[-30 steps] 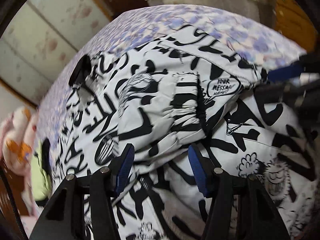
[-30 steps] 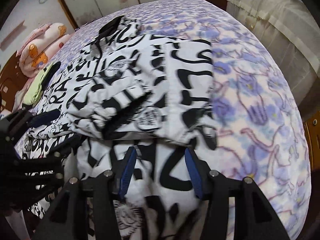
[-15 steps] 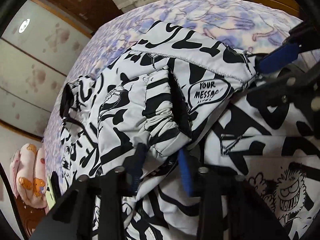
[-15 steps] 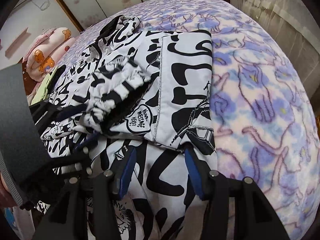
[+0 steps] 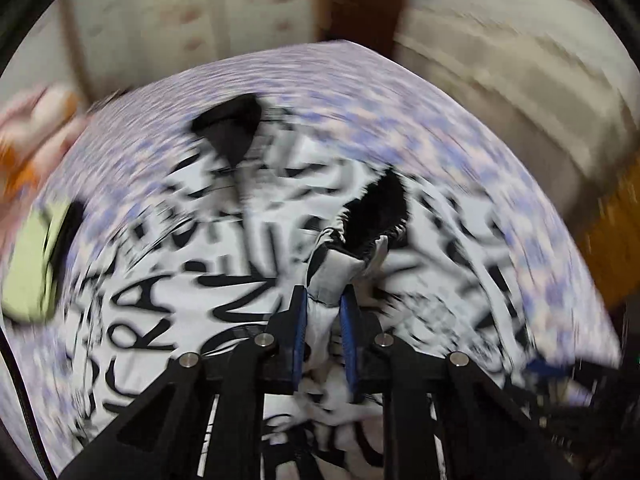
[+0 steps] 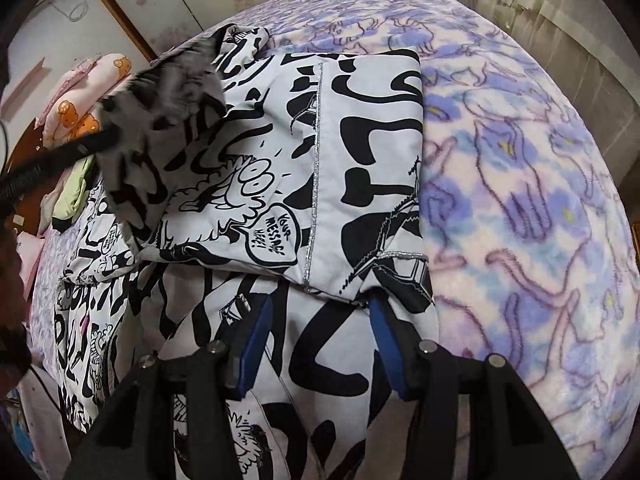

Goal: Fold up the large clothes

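Clamping my left claw, jaws just closed, on the sleeve cuff of the black-and-white printed jacket; my right claw hovers apart over it, spread on the floral bed.

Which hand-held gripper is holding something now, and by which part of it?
The left hand-held gripper, whose jaws have just been closing, pinches the jacket by its sleeve cuff. The right hand-held gripper is open over the jacket and holds nothing.
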Available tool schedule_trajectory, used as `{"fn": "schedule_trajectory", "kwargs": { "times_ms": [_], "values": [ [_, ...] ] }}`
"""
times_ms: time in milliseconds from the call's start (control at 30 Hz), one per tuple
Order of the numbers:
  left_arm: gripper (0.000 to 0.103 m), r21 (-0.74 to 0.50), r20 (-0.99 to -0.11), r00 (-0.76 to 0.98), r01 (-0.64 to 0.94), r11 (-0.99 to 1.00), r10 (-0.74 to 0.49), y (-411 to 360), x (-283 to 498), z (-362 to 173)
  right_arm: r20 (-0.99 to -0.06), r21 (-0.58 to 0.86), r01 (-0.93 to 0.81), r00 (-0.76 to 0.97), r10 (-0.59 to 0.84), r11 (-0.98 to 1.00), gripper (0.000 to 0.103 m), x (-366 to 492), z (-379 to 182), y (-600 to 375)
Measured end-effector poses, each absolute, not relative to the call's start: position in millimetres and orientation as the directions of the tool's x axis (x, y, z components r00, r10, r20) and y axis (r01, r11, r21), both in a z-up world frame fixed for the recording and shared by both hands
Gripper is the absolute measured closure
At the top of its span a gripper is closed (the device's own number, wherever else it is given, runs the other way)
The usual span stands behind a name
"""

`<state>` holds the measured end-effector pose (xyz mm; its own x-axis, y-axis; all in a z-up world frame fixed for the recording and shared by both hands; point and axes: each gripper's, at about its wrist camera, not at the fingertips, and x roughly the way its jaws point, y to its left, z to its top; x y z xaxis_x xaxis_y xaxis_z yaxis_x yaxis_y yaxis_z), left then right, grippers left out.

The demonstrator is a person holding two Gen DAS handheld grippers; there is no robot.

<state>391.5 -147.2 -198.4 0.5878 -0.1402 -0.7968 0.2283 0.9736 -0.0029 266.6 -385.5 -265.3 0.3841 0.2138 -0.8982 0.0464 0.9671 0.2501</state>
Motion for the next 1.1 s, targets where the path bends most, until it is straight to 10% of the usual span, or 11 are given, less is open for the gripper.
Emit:
{"fn": "schedule_trajectory", "kwargs": {
  "times_ms": [333,433,633,900,1100],
  "values": [
    [0.093,-0.081,-0.877,0.480,-0.143,0.986,-0.003,-18,396,-271,-0.907,0.247,0.090,0.372,0.198,0.965,0.053,272,-266,-382],
    [0.093,-0.065,-0.888,0.459,-0.173,0.983,0.022,-11,387,-292,-0.908,0.251,0.104,0.369,0.197,0.963,0.070,275,-267,-384],
    [0.092,-0.025,-0.898,0.436,-0.191,0.981,0.062,-14,394,-314,-0.922,0.256,0.149,0.335,0.194,0.955,0.095,282,-281,-391],
    [0.090,0.092,-0.897,0.428,-0.075,0.993,0.115,-37,384,-282,-0.935,0.194,0.132,0.325,0.142,0.972,0.095,273,-267,-373],
    [0.082,-0.105,-0.913,0.390,0.054,0.993,-0.118,-75,363,-251,-0.861,0.315,-0.002,0.421,0.286,0.949,0.094,266,-237,-340]
  ]
}}
